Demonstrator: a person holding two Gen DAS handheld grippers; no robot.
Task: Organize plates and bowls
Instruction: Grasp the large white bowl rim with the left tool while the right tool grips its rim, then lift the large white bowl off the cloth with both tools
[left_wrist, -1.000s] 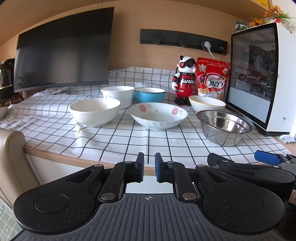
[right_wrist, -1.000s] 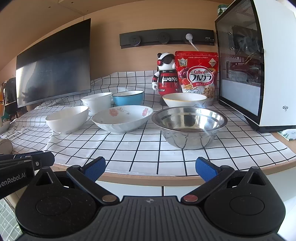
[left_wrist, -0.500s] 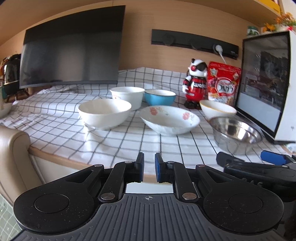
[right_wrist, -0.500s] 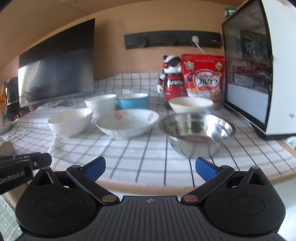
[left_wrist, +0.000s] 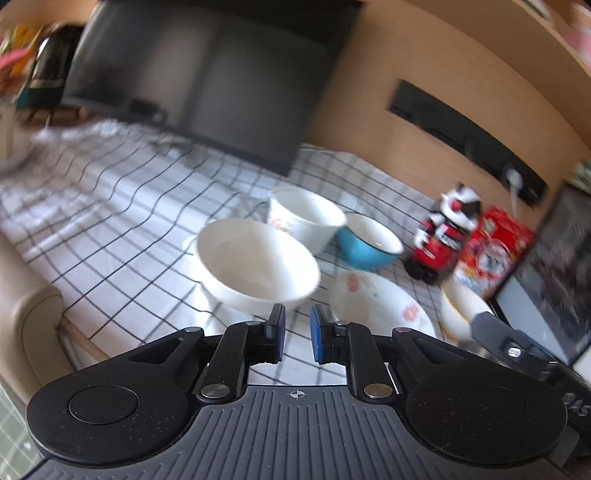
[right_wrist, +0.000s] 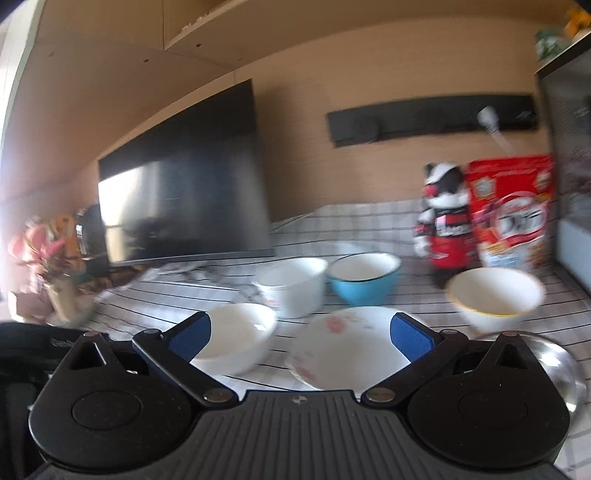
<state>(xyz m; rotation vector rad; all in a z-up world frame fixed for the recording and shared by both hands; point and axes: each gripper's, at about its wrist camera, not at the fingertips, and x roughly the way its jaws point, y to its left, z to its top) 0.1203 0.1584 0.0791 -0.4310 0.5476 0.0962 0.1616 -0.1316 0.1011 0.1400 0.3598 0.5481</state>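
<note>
Wood-panelled wall behind, dark screen leaning against it, and a checked cloth spread over the bench, both views smeared with blur. Take the flowered plate as our marker, near the front edge of the cloth. Just to its left sits a wide white bowl, close beside it but I can't tell if the rims touch. Behind the plate stand a taller white bowl and a blue bowl, side by side and apparently touching. To the plate's right and a little back is a yellow-rimmed white bowl, and at the near right a steel bowl pokes out from behind the tool. Further back on the right, a red-and-black toy robot stands upright next to a red cereal bag. Now the left tongs: clenched nearly together, a narrow slit between the blue pads, nothing in it, hanging just in front of the wide white bowl. The right tongs are spread wide, released, empty, framing the plate.
</note>
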